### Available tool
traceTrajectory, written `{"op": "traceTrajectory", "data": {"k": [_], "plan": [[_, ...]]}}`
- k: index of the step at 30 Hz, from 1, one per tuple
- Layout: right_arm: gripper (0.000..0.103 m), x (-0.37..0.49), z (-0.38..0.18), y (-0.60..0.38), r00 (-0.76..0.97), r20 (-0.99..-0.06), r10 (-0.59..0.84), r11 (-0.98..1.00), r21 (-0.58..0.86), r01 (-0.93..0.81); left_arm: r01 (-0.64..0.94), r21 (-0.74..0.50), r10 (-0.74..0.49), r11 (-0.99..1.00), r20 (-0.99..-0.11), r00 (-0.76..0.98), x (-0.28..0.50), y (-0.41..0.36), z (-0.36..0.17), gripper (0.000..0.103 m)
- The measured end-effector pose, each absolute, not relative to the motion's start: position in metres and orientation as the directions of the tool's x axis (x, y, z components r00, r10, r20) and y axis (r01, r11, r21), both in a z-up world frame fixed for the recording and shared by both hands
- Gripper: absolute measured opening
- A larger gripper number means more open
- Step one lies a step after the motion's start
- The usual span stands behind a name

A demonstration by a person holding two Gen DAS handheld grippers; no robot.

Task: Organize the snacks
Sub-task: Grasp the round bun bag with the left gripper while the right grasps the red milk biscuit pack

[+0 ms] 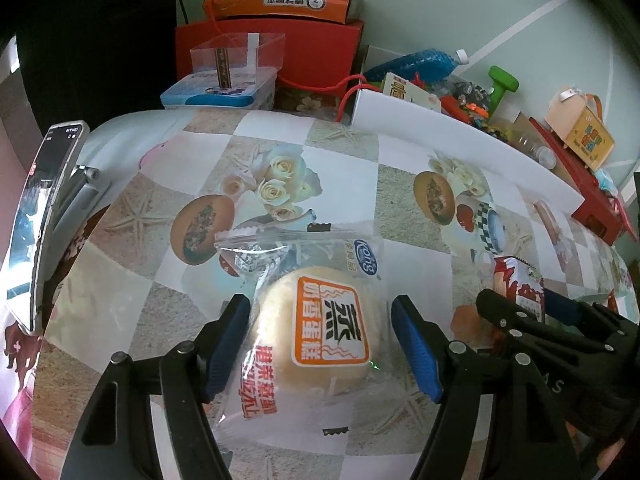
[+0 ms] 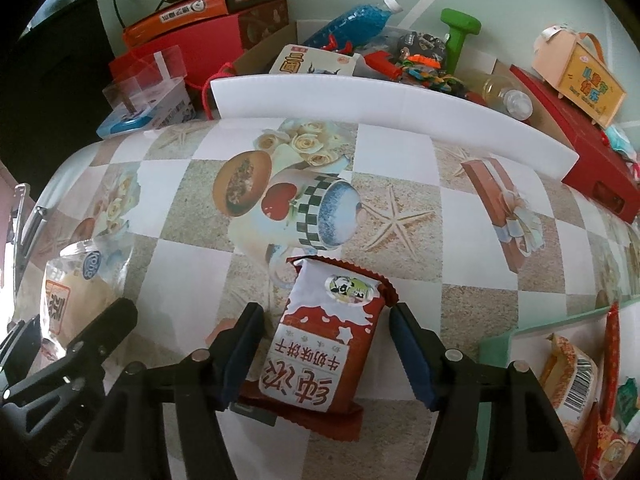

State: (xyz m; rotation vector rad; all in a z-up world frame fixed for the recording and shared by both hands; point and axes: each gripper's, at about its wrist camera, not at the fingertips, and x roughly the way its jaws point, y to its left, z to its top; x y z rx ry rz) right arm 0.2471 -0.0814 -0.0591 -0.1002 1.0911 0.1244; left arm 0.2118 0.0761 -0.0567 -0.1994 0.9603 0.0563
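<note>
Snacks are spread over a table [image 2: 460,248] covered in a printed checkered cloth. A clear-wrapped steamed cake [image 1: 320,332] lies flat on the cloth between the blue pads of the left gripper [image 1: 322,344]; the jaws stand fairly wide, a pad at 9 o'clock and a pad at 3 o'clock of the cake, and whether either pad touches the wrapper cannot be told. A red-and-white biscuit packet [image 2: 328,344] lies on the cloth between the fingers of the right gripper [image 2: 326,354]; these jaws are partly open, the 3 o'clock pad sits just beside the packet's edge, and a firm grip is not shown. In the left wrist view the same packet is seen at 3 o'clock, with the right gripper around it.

A pale green tray [image 2: 532,328] is seen at 4 o'clock in the right wrist view, holding several wrapped snacks [image 2: 576,384], one with a barcode showing. At 12 o'clock, behind a white foam board [image 2: 400,104], an open cardboard box [image 2: 264,54] is filled with toys, a blue bottle [image 2: 352,26] and a card pack [image 2: 314,62]. A clear plastic box [image 1: 238,54] is stacked on a blue-lidded tub [image 1: 218,94] at 11 o'clock, before red [image 1: 320,48] and orange [image 1: 276,4] gift boxes. A phone [image 1: 38,220] on a stand is set at 9 o'clock in the left wrist view.
</note>
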Motion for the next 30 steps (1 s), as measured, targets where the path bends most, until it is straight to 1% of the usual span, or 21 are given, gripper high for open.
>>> {"op": "traceTrajectory", "data": {"k": [2,7,8,9,10,14,18,24,30], "plan": [[0.067,0.245,-0.059,-0.081,0.455,-0.889,0.051,0.988,-0.020,-0.151,-0.133,-0.149,-0.045,0.980,-0.815,0.577,0.212,0.076,-0.056,0.074],[0.052,0.240,-0.057,-0.076,0.464,-0.884,0.064,0.983,-0.025,-0.183,-0.124,-0.150,-0.050,0.981,-0.808,0.587,0.213,0.074,-0.057,0.074],[0.051,0.239,-0.057,-0.076,0.466,-0.883,0.066,0.983,-0.024,-0.184,-0.122,-0.151,-0.051,0.981,-0.807,0.588,0.213,0.074,-0.057,0.074],[0.051,0.239,-0.057,-0.076,0.467,-0.881,0.067,0.983,-0.023,-0.184,-0.121,-0.152,-0.052,0.981,-0.807,0.588,0.213,0.074,-0.057,0.071],[0.051,0.238,-0.057,-0.077,0.469,-0.881,0.068,0.983,-0.022,-0.183,-0.122,-0.152,-0.051,0.981,-0.807,0.589,0.213,0.074,-0.056,0.066],[0.049,0.231,-0.058,-0.078,0.474,-0.878,0.069,0.983,-0.022,-0.184,-0.118,-0.155,-0.057,0.981,-0.808,0.586,0.212,0.075,-0.056,0.063],[0.049,0.222,-0.058,-0.079,0.477,-0.876,0.068,0.984,-0.021,-0.178,-0.110,-0.131,-0.045,0.985,-0.818,0.573,0.212,0.072,-0.056,0.059],[0.043,0.217,-0.057,-0.082,0.478,-0.876,0.067,0.987,-0.012,-0.158,-0.103,-0.129,-0.048,0.986,-0.821,0.570,0.210,0.070,-0.053,0.058],[0.043,0.211,-0.057,-0.085,0.479,-0.875,0.069,0.989,-0.003,-0.148,-0.089,-0.139,-0.065,0.986,-0.821,0.567,0.208,0.066,-0.049,0.058]]}}
